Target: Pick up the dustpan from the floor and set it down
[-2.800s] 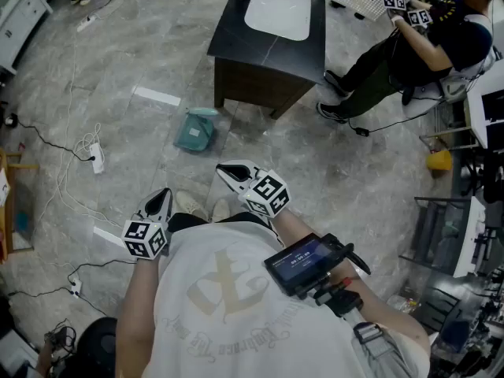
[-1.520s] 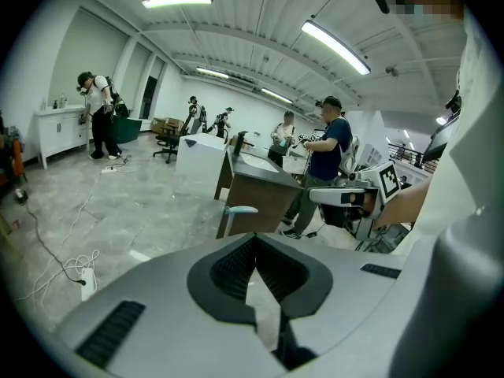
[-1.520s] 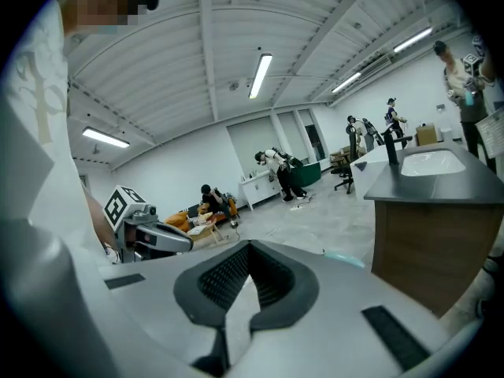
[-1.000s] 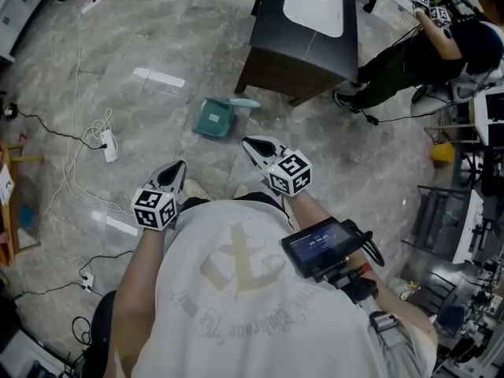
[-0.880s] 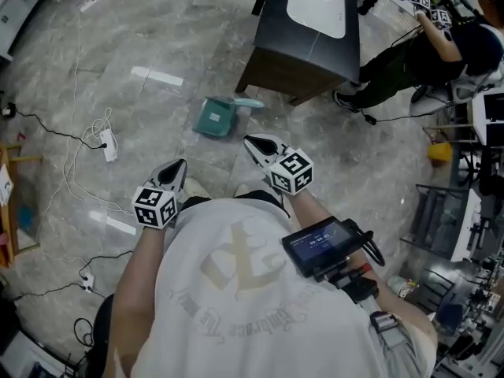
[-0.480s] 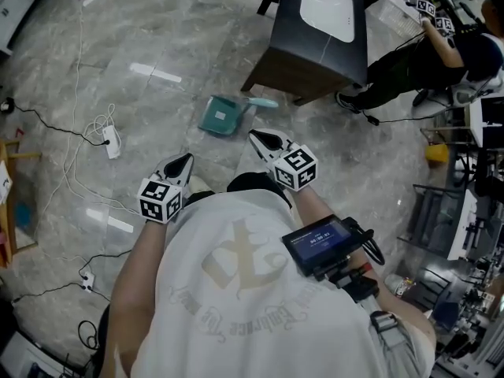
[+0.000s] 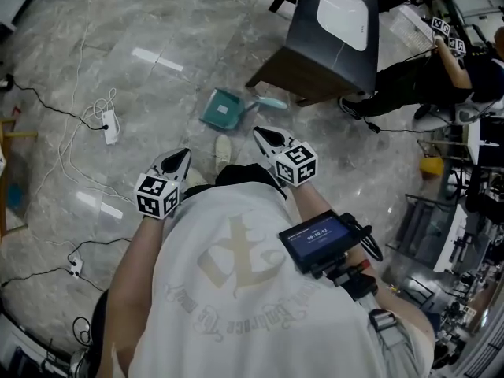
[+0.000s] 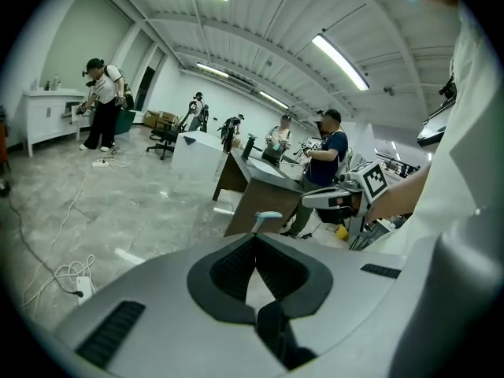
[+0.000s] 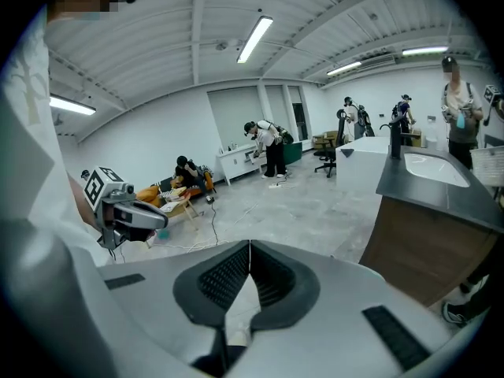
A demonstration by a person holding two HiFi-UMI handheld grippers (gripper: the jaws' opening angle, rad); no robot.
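head view looks down over the person's white shirt to both tools held out ahead: the left gripper (image 7: 183, 155) and the right gripper (image 7: 257, 132), each with its fingers (image 8: 230, 270) pressed together at the tips and nothing between them, which the gripper views confirm. a pale shoe (image 7: 223, 150) shows on the floor between the two grippers. just beyond it the teal dustpan (image 7: 220, 110) lies flat on the grey marbled floor (image 7: 157, 22), its lighter handle (image 7: 272, 101) pointing toward the near corner of the dark cabinet (image 7: 315, 50). farther left, a power strip (image 7: 109, 126) and loose white cables trail across the floor. neither gripper is near the dustpan yet, so the reach seems barely begun. the likely troubles: arriving with closed fingers would only nudge the pan and send it skating on the smooth floor; the shoe is close enough to kick it; the handle sits tight by the cabinet, so a gripper coming in from that side could knock the corner; a pinch on the thin, shallow rim may slip and drop the pan.
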